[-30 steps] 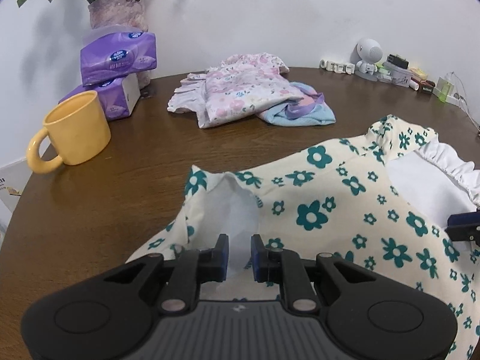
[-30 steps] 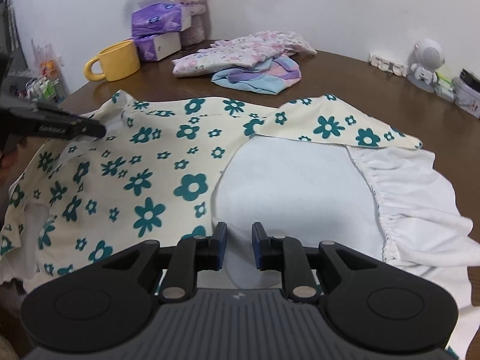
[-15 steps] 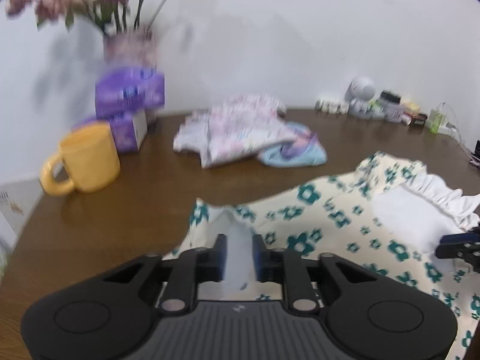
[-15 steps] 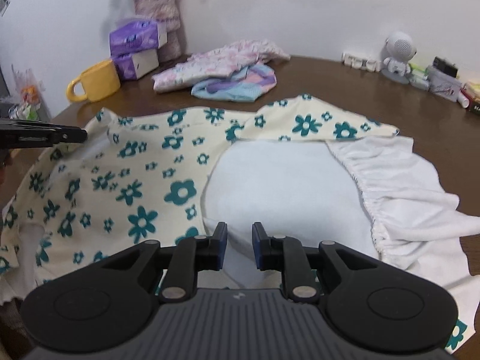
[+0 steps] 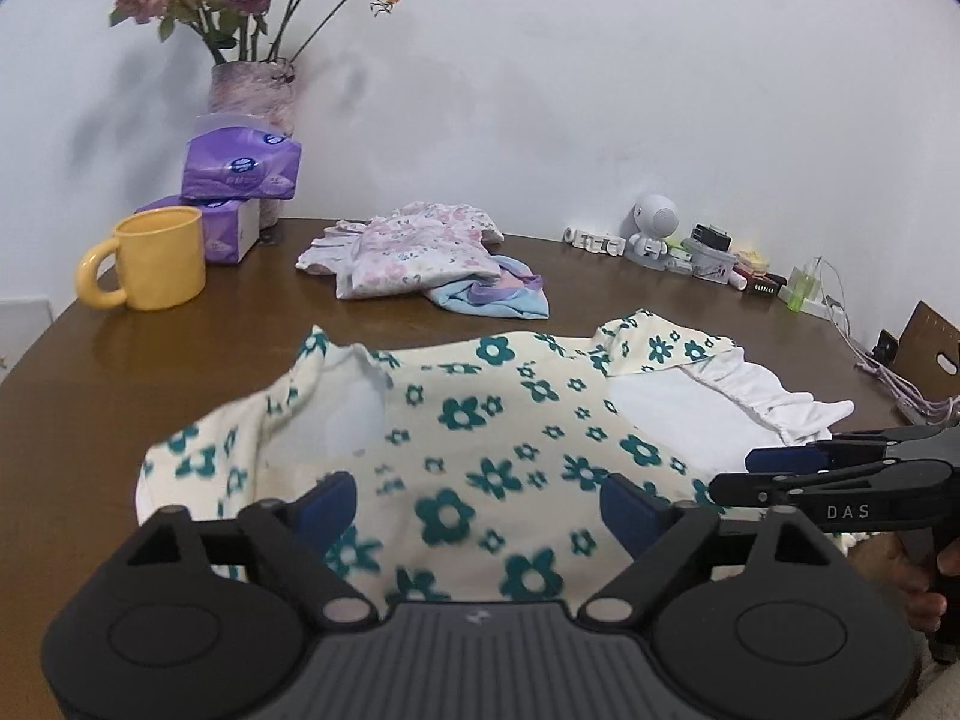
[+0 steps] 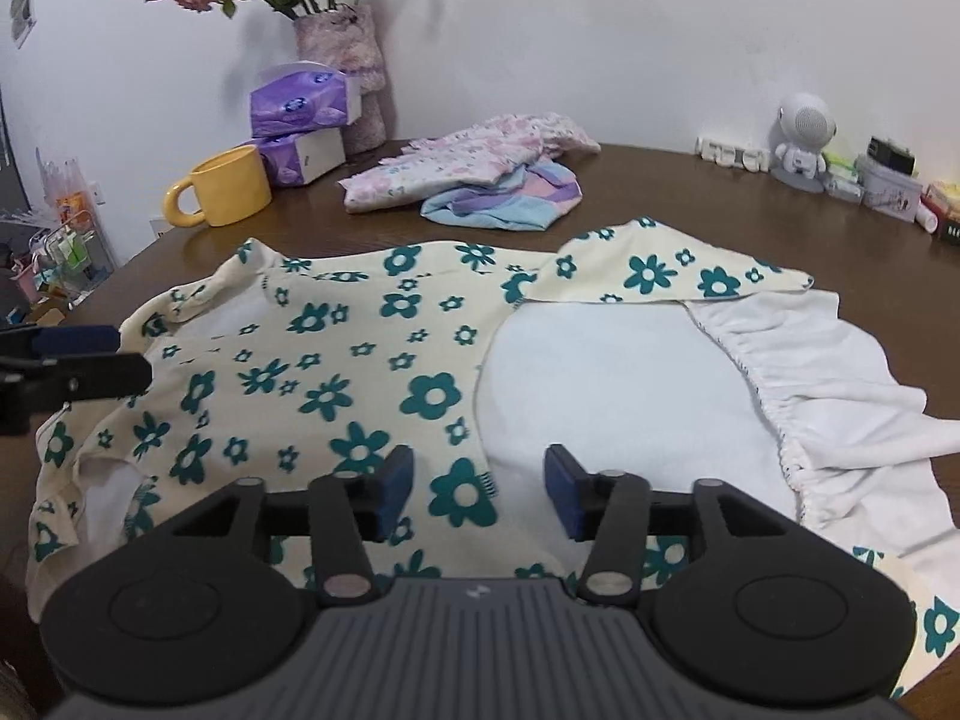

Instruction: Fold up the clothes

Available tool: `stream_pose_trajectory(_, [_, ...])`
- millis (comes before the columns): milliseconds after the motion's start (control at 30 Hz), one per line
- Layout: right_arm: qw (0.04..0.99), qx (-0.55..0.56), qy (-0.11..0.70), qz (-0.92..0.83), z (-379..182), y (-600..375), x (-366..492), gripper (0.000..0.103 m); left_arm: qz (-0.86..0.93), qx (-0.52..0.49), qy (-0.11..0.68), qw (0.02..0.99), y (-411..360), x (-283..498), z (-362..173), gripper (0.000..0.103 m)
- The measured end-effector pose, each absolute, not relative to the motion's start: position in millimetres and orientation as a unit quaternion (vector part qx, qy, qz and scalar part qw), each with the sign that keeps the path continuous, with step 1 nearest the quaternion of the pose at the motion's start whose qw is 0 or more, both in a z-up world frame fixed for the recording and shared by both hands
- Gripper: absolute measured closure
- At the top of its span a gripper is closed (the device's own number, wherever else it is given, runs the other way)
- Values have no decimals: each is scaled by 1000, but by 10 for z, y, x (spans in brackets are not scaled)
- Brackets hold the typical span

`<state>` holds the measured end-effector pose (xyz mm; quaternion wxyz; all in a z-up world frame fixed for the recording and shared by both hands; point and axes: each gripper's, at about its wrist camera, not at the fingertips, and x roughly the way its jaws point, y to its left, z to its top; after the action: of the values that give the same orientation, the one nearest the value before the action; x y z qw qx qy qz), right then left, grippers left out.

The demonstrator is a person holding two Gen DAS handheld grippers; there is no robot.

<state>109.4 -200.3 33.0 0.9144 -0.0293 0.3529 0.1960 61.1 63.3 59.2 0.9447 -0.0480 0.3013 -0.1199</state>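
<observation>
A cream dress with teal flowers [image 5: 480, 420] [image 6: 336, 360] lies spread on the brown table, its white ruffled lining [image 6: 780, 372] turned out at the right. My left gripper [image 5: 477, 498] hangs open just above the dress's near edge, nothing between its fingers. My right gripper [image 6: 478, 489] is open too, over the seam between flowered cloth and white lining. In the left wrist view the right gripper [image 5: 780, 468] shows at the right edge, with part of a hand [image 5: 918, 582] below it. The left gripper's fingers [image 6: 78, 354] show at the left edge of the right wrist view.
Behind the dress lie a pink flowered garment [image 5: 414, 252] and a blue-purple one [image 5: 498, 294]. A yellow mug [image 5: 159, 267], purple tissue packs [image 5: 243, 165] and a vase of roses [image 5: 252, 93] stand back left. A white toy robot [image 5: 651, 228], small clutter and cables [image 5: 888, 372] line the back right.
Both grippers were shut on the dress's near edge and have now opened, letting the cloth drop onto the table. Both cameras rose and tilted up.
</observation>
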Motion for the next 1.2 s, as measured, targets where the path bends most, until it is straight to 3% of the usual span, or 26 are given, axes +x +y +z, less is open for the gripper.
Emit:
stream_pose_trajectory(200, [915,-29,344,208,345,-2007,877,35,-110,-47,308,944,596,406,570,14])
stream_pose_trajectory(767, [917,9,345,200,208,-2282,468,34,-21,-42,342,939,651,80,383,14])
stream_pose_trajectory(967, [909,7,355,220,148,-2221,459,34,4,-15,367,930,677,108,272,24])
stream_pose_trajectory(1200, [905,5,359,226,122,-2182,481,34,12,18,365,931,701,170,218,23])
